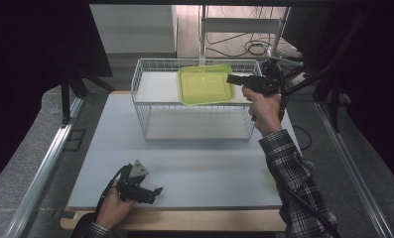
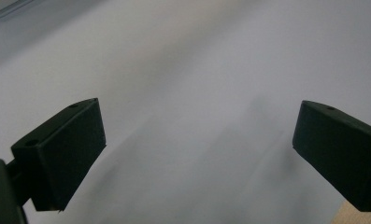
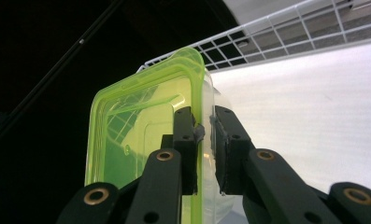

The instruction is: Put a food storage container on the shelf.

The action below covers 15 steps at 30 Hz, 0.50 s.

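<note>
A clear plastic food container with a translucent lime-green lid hangs over the right half of a white wire basket, level with its rim. The right gripper has its jaws clamped on the lidded edge. The basket stands at the far edge of a matte pale-grey table with a light wooden front edge. Near the front left corner the left gripper rests with jaws spread wide, holding nothing. Dark curtains and cables surround the table.
</note>
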Each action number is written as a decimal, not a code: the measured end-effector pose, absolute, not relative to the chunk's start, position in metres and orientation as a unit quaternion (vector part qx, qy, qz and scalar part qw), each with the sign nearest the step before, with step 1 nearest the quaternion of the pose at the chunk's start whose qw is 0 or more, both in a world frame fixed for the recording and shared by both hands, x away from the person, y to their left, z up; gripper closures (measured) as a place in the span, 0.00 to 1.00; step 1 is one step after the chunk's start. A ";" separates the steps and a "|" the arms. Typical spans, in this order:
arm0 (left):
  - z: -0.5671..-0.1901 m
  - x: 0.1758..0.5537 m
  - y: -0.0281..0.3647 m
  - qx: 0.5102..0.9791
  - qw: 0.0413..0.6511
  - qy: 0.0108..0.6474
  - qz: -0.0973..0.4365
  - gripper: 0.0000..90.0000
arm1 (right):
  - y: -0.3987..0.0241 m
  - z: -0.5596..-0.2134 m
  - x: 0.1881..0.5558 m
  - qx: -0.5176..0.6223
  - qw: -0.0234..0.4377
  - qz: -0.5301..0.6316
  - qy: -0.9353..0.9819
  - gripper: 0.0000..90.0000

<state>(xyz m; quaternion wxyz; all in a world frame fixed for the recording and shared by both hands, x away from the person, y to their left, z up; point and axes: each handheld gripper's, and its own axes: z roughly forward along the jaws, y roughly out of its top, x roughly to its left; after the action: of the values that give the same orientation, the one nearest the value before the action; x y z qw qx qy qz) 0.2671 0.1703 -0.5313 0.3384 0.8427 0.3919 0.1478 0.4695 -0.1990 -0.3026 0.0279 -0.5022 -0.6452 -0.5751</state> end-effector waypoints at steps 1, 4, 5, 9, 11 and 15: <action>-0.531 0.267 0.170 0.843 0.338 0.392 0.148 0.03 | -0.197 -0.302 0.471 -0.504 0.027 -0.576 -0.643 0.89; -0.531 0.267 0.170 0.843 0.338 0.392 0.148 0.03 | -0.193 -0.301 0.475 -0.507 0.020 -0.572 -0.644 0.89; -0.531 0.267 0.170 0.843 0.337 0.392 0.148 0.03 | -0.192 -0.300 0.477 -0.508 0.019 -0.573 -0.643 0.89; -0.531 0.267 0.171 0.843 0.337 0.391 0.148 0.03 | -0.185 -0.301 0.483 -0.511 0.015 -0.571 -0.642 0.89; -0.531 0.267 0.171 0.843 0.338 0.391 0.148 0.03 | -0.182 -0.301 0.485 -0.514 0.010 -0.569 -0.642 0.89; -0.532 0.267 0.171 0.844 0.336 0.391 0.148 0.03 | -0.175 -0.303 0.490 -0.517 0.001 -0.562 -0.646 0.89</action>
<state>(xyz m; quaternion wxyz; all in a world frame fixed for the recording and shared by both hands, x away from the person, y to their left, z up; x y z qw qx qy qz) 0.2671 0.1713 -0.5316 0.3361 0.8439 0.3909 0.1485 0.4899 -0.1754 -0.3033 0.0012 -0.5167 -0.6456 -0.5623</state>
